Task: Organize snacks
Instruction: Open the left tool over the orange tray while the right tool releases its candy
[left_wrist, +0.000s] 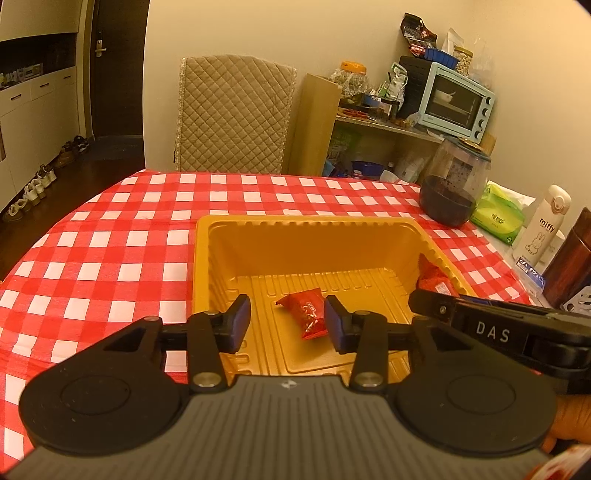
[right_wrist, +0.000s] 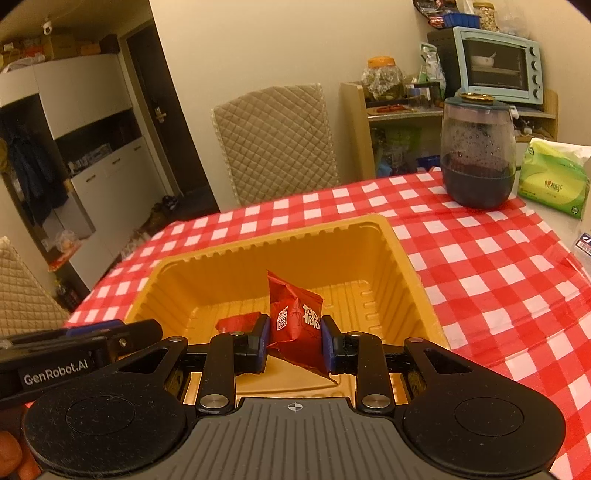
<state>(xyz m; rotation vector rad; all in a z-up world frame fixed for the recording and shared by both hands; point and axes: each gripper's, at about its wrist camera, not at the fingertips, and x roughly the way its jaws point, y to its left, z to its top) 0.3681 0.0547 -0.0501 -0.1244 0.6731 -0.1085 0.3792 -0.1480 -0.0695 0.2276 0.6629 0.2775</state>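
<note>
Gripping a crinkled red foil snack packet (right_wrist: 295, 325) between its blue-padded fingers, the right gripper (right_wrist: 294, 341) holds the pouch upright above the near end of a yellow moulded-plastic tray (right_wrist: 397, 258), white printed characters facing the lens. Alongside it, the left gripper (left_wrist: 287, 323) hangs with its black jaws parted and nothing between them, looking down into the same tray. A second red packet (left_wrist: 304, 314) lies flat on the tray's ribbed floor, seen through the gap between the left gripper's fingers; from the right wrist view only one corner of it (right_wrist: 238, 323) shows, just left of the held pouch. The tray is deep and rectangular, with fluted walls and a wide, flat rim. It rests on a glossy red-and-white checked tablecloth (left_wrist: 110, 240) that covers the table. Toward the table's far right corner stands a rounded clear jar (right_wrist: 478, 155), dark contents filling its lower part and droplets beading the inside of its wall. A soft green tissue pack (right_wrist: 552, 177) sits just beside it. A chair with a quilted beige cover (left_wrist: 232, 110) is drawn up at the table's far edge.
</note>
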